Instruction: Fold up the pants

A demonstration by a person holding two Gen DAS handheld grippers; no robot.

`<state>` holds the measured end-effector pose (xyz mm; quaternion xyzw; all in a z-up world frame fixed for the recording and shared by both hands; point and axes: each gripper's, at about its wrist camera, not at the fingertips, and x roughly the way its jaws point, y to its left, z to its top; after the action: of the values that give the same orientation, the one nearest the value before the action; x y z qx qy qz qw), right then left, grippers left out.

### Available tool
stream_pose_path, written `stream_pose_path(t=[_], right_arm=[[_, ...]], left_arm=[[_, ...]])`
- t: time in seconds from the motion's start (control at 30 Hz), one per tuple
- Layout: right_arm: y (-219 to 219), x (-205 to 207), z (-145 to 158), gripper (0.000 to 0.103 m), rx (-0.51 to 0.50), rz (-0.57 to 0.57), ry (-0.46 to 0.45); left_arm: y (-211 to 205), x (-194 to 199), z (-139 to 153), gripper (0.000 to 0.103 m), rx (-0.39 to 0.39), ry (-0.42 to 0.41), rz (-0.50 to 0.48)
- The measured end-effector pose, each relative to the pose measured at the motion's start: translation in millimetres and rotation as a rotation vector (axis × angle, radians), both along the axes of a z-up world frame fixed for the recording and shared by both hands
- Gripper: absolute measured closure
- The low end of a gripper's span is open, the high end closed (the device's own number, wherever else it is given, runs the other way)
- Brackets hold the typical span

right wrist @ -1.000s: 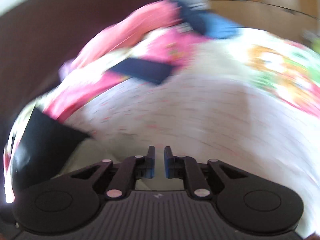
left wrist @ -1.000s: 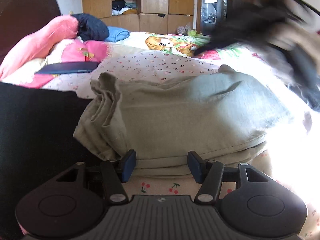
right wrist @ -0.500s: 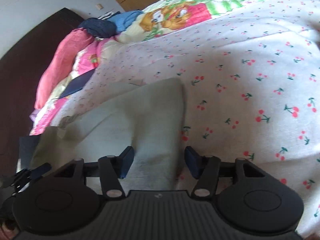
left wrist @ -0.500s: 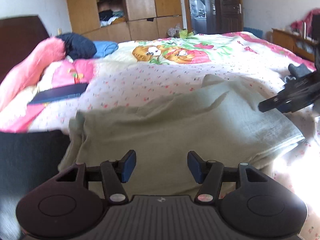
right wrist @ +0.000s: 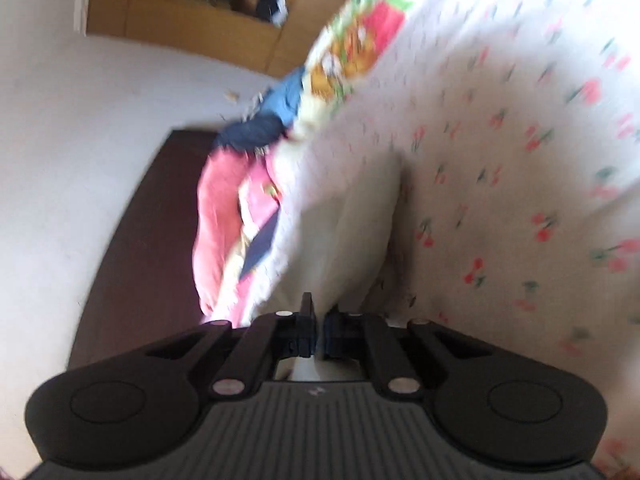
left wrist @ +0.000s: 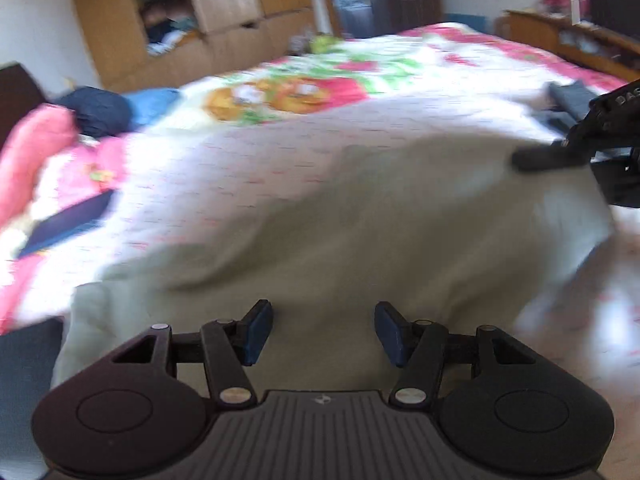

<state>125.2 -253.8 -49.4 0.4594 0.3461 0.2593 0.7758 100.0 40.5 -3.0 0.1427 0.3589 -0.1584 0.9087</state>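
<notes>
Cherry-print bedding covers the bed (left wrist: 256,168), and on it the pale green pants (left wrist: 360,232) lie spread across the middle of the left wrist view, partly folded, with a bunched edge at lower left. The left gripper (left wrist: 323,330) hovers over their near edge, its fingers apart with nothing between them. At the right edge of that view the right gripper (left wrist: 536,158) reaches to the far corner of the pants; in its own rolled view the right gripper (right wrist: 319,334) has just closed, fingers together on a fold of the pale cloth (right wrist: 360,232). Around the pants lie a pink quilt (left wrist: 36,148), a dark blue flat item (left wrist: 68,226) and a navy bundle (left wrist: 98,114) at left. Beyond the bed, an open wooden wardrobe (left wrist: 240,12) holds blurred clothes.
</notes>
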Motion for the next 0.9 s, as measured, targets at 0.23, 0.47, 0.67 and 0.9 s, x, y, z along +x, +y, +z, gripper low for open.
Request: stream_pose_path(t=[0.23, 0.47, 0.67, 0.9], right_arm=[[-62.8, -49.0, -4.5, 0.099, -0.225, -0.126, 0.145], [-43.1, -43.3, 20.0, 0.09, -0.446, -0.098, 0.064], [-46.8, -6.2, 12.9, 0.07, -0.397, -0.049, 0.1], [-59.0, -10.7, -8.0, 0.071, -0.272, -0.089, 0.212]], left_arm=[[-82.2, -12.1, -16.9, 0.033, -0.014, 0.024, -0.192], [-48.3, -13.5, 0.8, 0.032, -0.005, -0.024, -0.122], [-0.5, -3.7, -9.2, 0.032, -0.018, 0.021, 0.003], [-8.3, -6.6, -4.8, 0.032, -0.056, -0.012, -0.082]])
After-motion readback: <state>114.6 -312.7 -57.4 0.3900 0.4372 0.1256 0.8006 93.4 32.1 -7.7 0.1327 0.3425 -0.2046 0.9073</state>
